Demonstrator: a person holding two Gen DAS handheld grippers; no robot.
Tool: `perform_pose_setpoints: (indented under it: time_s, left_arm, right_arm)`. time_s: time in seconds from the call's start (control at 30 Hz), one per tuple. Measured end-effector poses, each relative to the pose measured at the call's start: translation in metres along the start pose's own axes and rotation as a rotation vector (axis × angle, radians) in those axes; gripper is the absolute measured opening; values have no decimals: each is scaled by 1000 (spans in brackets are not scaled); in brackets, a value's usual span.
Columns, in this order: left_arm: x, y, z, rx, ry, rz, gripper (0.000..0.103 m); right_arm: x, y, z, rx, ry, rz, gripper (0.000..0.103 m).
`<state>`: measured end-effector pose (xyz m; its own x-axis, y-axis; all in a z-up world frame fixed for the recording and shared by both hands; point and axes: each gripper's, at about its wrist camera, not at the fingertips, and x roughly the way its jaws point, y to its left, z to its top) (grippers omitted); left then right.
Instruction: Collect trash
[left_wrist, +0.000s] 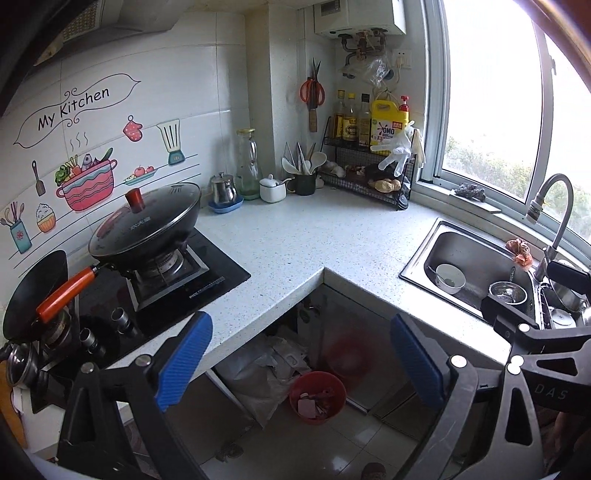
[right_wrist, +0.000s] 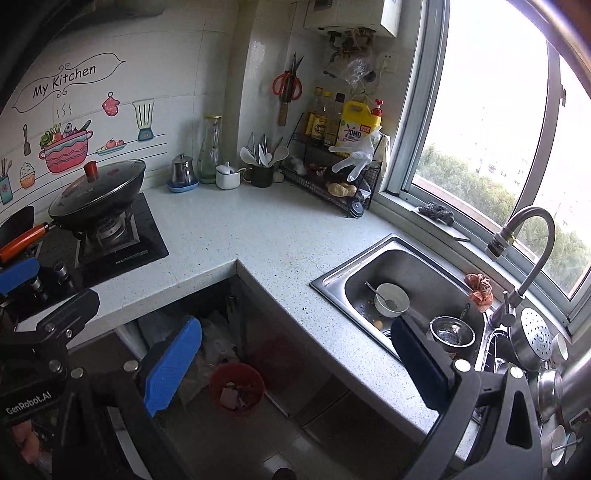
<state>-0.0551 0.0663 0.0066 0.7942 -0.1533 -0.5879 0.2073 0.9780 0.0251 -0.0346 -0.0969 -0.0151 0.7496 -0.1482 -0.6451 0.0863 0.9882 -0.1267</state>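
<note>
Sitting below the wide-spread left gripper (left_wrist: 301, 363), red trash bin (left_wrist: 317, 395) with scraps.

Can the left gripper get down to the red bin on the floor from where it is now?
Probably yes. The left gripper has its jaws wide open with nothing between them, and the red bin sits on open floor in the corner below the counter edge. Only the crumpled plastic bag beside it crowds the approach.
</note>
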Motion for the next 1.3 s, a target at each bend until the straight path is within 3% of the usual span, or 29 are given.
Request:
perform_pose_setpoints:
  time_s: [1.3]
  left_arm:
    - [2,-13,-13,-11,68,5,96]
  right_arm:
    - [-6,-1,-10,13,18,31,102]
